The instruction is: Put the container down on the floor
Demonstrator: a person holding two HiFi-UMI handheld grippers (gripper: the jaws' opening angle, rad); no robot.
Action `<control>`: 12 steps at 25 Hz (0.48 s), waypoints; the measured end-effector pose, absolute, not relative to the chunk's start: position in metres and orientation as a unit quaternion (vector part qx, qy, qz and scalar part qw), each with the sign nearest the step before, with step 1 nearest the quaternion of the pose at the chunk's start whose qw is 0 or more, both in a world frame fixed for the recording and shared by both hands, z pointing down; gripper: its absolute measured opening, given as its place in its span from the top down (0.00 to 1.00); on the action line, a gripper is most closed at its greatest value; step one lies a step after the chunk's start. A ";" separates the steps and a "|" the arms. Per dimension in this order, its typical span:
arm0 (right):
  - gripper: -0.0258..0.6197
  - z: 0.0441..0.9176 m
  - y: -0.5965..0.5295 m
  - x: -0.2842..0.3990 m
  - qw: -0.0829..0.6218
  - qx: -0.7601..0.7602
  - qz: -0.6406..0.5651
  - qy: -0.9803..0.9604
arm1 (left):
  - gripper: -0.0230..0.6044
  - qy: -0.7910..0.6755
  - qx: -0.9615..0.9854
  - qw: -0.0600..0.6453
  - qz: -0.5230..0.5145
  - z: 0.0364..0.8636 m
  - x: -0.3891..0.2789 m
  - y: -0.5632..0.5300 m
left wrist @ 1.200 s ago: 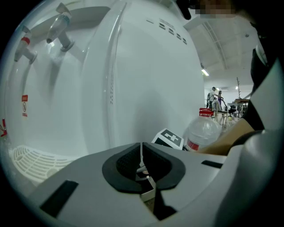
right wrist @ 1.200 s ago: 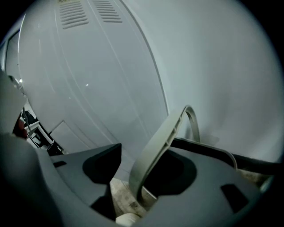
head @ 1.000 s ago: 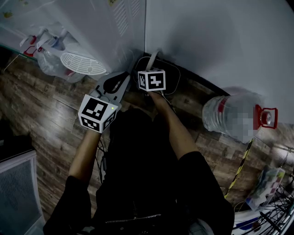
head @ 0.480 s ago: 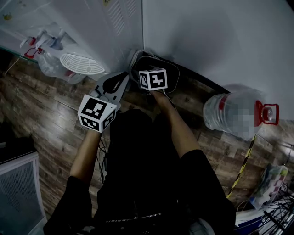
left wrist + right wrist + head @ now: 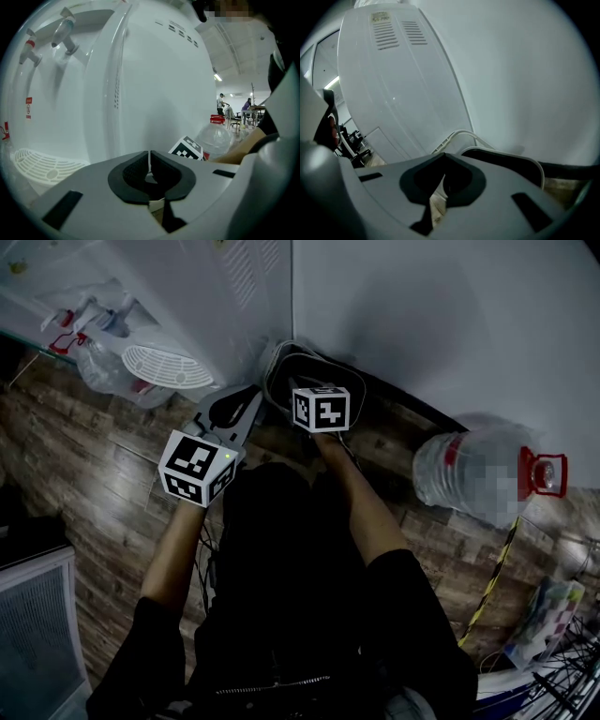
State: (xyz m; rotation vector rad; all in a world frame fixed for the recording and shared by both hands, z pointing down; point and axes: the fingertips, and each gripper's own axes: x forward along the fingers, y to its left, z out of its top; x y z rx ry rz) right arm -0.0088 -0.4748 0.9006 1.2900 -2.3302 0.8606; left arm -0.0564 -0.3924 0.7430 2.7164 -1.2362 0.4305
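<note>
ok so the container (image 5: 286, 369), which I'm taking to be the dark tub with the white rim, sits down in the corner between the water dispenser (image 5: 216, 296) and the wall (image 5: 422, 306), on the floor (image 5: 84, 465) or very nearly. Can't tell if it's flat or propped against the dispenser's side.

Right gripper (image 5: 444, 157) is just in front of that tub. Its jaws have just been closing and are now clenched on nothing, only floor showing under them. Left gripper (image 5: 149, 157) hangs beside the dispenser's front, jaws also pressed together and empty.

What could go wrong, imo:
- if the tub is only leaning, it may slide or flop over
- the right gripper is close enough to the rim that pulling back carelessly could clip it and drag it out of the corner
- 1 big water jug (image 5: 464, 474) lies well right of the dispenser, easy to kick while stepping away
</note>
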 end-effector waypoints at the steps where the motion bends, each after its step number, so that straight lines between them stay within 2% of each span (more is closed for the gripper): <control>1: 0.94 0.901 -0.475 -0.006 0.174 0.456 0.301 -0.819 | 0.92 -0.410 0.899 0.063 0.142 0.743 -0.057 -0.393; 12: 0.94 0.901 -0.466 0.025 0.175 0.492 0.264 -0.811 | 0.92 -0.407 0.901 0.059 0.138 0.746 -0.059 -0.397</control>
